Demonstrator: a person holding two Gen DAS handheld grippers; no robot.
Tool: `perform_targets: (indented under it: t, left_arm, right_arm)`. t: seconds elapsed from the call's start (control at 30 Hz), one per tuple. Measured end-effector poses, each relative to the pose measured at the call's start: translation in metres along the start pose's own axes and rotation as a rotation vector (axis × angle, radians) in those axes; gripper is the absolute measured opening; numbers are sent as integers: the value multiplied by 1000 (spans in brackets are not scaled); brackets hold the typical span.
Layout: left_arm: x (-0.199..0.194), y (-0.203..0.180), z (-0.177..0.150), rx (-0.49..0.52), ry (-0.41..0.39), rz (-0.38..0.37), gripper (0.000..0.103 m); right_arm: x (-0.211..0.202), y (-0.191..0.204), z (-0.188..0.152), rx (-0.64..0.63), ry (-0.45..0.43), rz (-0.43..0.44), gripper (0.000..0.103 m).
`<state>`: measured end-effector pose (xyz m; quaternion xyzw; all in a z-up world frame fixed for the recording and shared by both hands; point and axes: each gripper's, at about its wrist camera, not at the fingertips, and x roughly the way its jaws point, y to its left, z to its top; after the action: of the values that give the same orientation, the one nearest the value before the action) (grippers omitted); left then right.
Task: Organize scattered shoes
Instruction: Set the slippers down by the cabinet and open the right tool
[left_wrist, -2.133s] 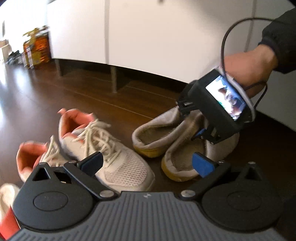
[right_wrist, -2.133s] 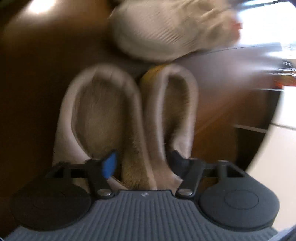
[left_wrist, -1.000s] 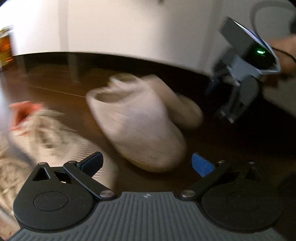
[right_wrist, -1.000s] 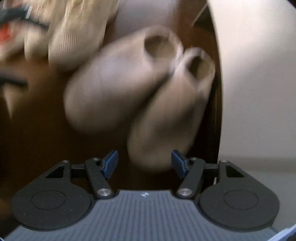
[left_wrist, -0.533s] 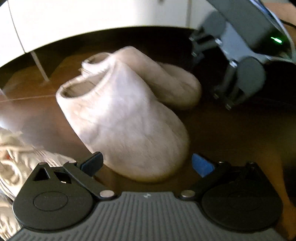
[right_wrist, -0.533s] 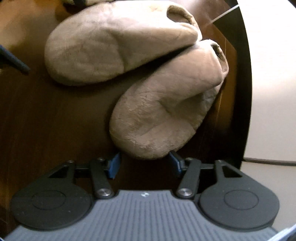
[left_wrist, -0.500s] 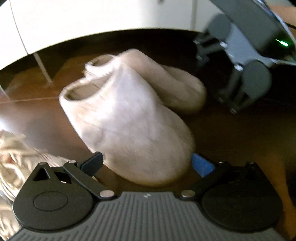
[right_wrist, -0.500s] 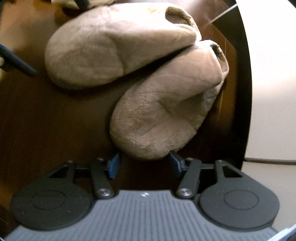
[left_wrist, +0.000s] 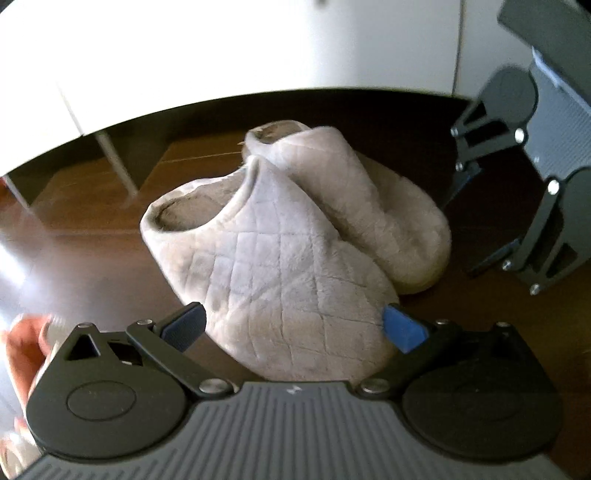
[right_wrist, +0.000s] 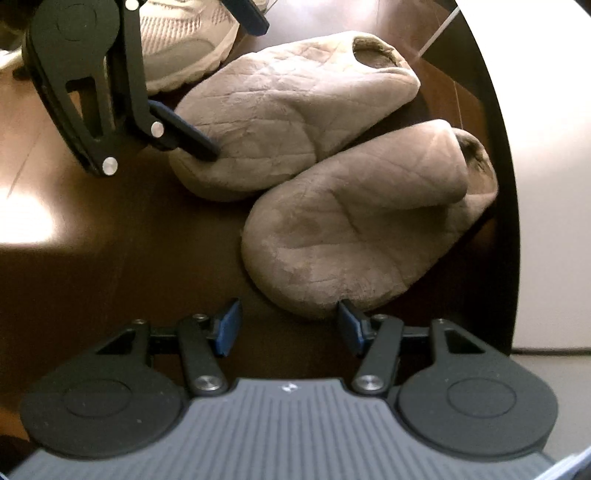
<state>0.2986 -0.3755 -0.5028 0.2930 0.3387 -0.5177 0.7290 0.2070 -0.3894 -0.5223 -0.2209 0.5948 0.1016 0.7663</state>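
Two beige quilted slippers lie side by side on the dark floor, toes toward me. My left gripper (left_wrist: 293, 326) is open and straddles the toe of the near slipper (left_wrist: 280, 266); in the right wrist view one of its fingers (right_wrist: 184, 136) touches that slipper's side (right_wrist: 288, 107). The other slipper (left_wrist: 380, 218) lies behind it. My right gripper (right_wrist: 290, 325), jaws closing, is right at the toe of this second slipper (right_wrist: 351, 236); one pad grazes the toe edge and nothing is pinched. From the left wrist the right gripper (left_wrist: 469, 225) shows just right of that toe.
A white mesh sneaker (right_wrist: 184, 40) lies beyond the slippers, and its orange-pink heel (left_wrist: 22, 343) shows at the left edge. A white cabinet (left_wrist: 258, 48) on thin legs (left_wrist: 114, 162) stands behind the slippers, its dark underside close to their heels. Dark wooden floor (right_wrist: 92, 258) surrounds them.
My left gripper has come closer, and the near slipper's toe now sits between its fingers. It has also entered the right wrist view at top left. The right gripper has shifted left along its slipper's toe.
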Motion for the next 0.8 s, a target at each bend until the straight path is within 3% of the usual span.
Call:
perform_targets:
  t: [0.1, 0.17, 0.3, 0.37, 0.43, 0.53, 0.6, 0.7, 0.8]
  left_arm:
    - [-5, -1, -7, -54, 18, -68, 103]
    - [-9, -5, -10, -40, 16, -60, 103]
    - [-34, -6, -18, -83, -28, -46, 103]
    - [-44, -8, -24, -117, -41, -32, 103]
    - [-46, -8, -28, -131, -45, -15, 103]
    - [-51, -12, -36, -124, -48, 22, 103]
    - [-56, -14, -44, -126, -36, 73, 102]
    - [-64, -9, -54, -157, -38, 38, 103]
    - [-72, -7, -60, -185, -52, 53, 103]
  right_arm:
    - [-11, 9, -2, -78, -3, -41, 48]
    - [-27, 7, 1, -109, -37, -39, 48]
    - [-58, 18, 20, -172, -182, -7, 52]
    - [-50, 36, 55, -251, -233, -1, 67]
    - [-19, 25, 83, -380, -243, 9, 68]
    - [-16, 23, 93, -554, -269, 38, 68]
    - [-9, 29, 106, -544, -281, 48, 68]
    - [15, 27, 125, -516, -267, 53, 69]
    - [36, 20, 139, -485, -234, 52, 72]
